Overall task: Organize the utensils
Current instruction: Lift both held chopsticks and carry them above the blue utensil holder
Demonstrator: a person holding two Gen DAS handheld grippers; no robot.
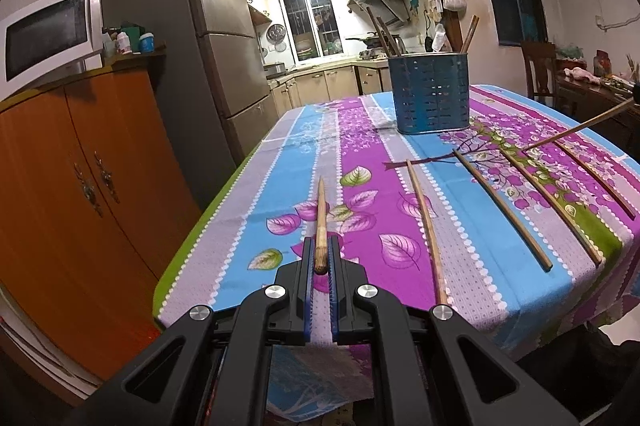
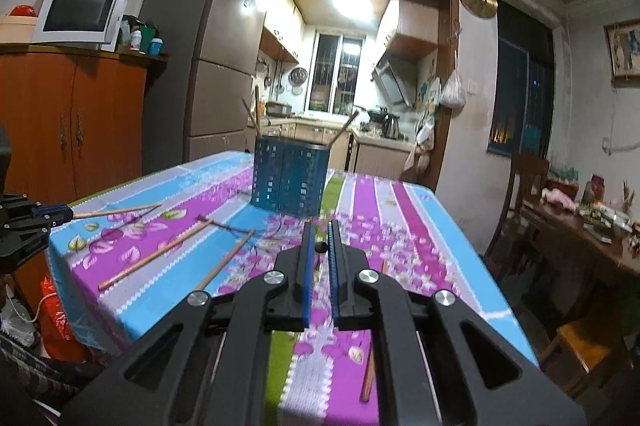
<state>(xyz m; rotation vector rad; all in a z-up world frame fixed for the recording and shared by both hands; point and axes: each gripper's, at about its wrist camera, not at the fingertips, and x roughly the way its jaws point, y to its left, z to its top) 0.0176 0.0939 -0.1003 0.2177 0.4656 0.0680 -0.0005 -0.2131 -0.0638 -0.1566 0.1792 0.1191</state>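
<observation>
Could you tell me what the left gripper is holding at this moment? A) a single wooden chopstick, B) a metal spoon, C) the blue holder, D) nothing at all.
A. In the left wrist view, the left gripper is shut on a wooden chopstick that points forward over the tablecloth, while the blue utensil holder stands far off on the table.

Utensil holder at the tabletop's far end, chopsticks before it

The utensil holder (image 1: 431, 92) stands on the tabletop (image 1: 248, 222) with chopsticks upright in it. Nearer, four loose chopsticks (image 1: 502, 209) lie side by side, right of the left hand-held gripper (image 1: 321, 258).
</observation>
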